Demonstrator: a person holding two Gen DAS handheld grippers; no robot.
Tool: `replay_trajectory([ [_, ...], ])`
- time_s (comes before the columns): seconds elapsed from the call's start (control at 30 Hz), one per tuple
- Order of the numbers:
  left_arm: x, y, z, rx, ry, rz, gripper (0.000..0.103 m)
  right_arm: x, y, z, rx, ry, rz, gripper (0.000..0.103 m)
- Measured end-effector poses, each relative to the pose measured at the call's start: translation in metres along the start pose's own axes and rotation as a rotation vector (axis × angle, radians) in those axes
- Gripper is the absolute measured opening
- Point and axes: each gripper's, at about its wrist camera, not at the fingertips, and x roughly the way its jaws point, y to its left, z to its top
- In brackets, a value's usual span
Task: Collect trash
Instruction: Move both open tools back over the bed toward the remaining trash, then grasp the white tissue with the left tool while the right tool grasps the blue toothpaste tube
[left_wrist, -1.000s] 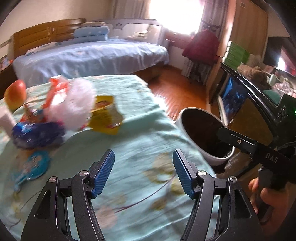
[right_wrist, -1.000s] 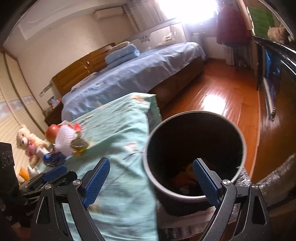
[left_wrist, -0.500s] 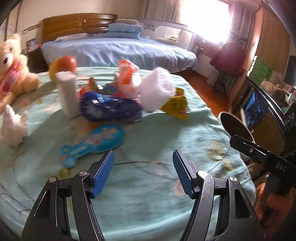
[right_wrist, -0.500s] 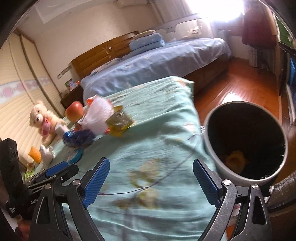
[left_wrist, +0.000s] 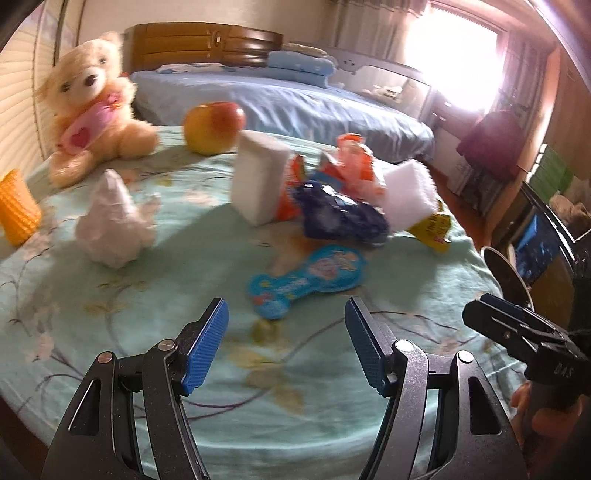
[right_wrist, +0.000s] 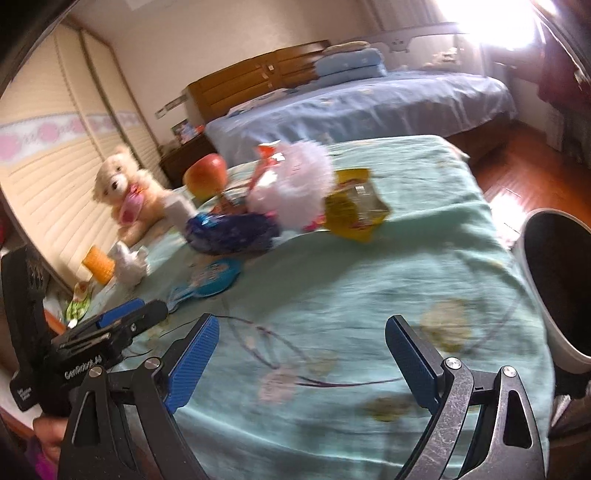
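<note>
- At the far left of your left wrist view, an orange ribbed cup (left_wrist: 16, 210) stands on the counter (left_wrist: 110, 295), which is draped in a pale green floral cloth, with a teddy bear (left_wrist: 92, 110) seated behind it.
- Next comes a crumpled white tissue (left_wrist: 114, 225), well apart from the main litter, and behind it an apple (left_wrist: 214, 127).
- A white foam block (left_wrist: 260, 181) stands upright, touching the heap of wrappers: an orange packet (left_wrist: 351, 166), a dark blue wrapper (left_wrist: 343, 218), a white foam net (left_wrist: 408, 195) and a yellow packet (left_wrist: 432, 230).
- A flat light blue wrapper (left_wrist: 306, 284) lies alone, nearest your left gripper (left_wrist: 286, 350).
- Your left gripper hovers over the cloth with its jaws partly apart and nothing between them.
- Your right gripper (right_wrist: 301, 365) is spread wide and grips nothing; only bare cloth shows between its blue pads (right_wrist: 410, 362).
- At the right edge, beyond the counter, stands the white trash bin (right_wrist: 554, 295) with its dark inside; its contents cannot be made out.
- Both views are blurred.
</note>
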Motion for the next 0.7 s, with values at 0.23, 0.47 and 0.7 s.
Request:
replay_trajectory([
  [0.23, -0.003, 0.032, 0.003, -0.033, -0.007, 0.047, 0.067, 0.024, 0.033, 0.0, -0.07, 0.04, 0.056, 0.093],
  [0.47, -0.006, 0.065, 0.018, -0.053, -0.03, 0.108, 0.073, 0.053, 0.061, 0.004, -0.158, 0.1, 0.09, 0.093],
  [0.7, 0.003, 0.093, 0.038, -0.054, -0.04, 0.163, 0.078, 0.08, 0.068, 0.018, -0.241, 0.162, 0.107, 0.093],
])
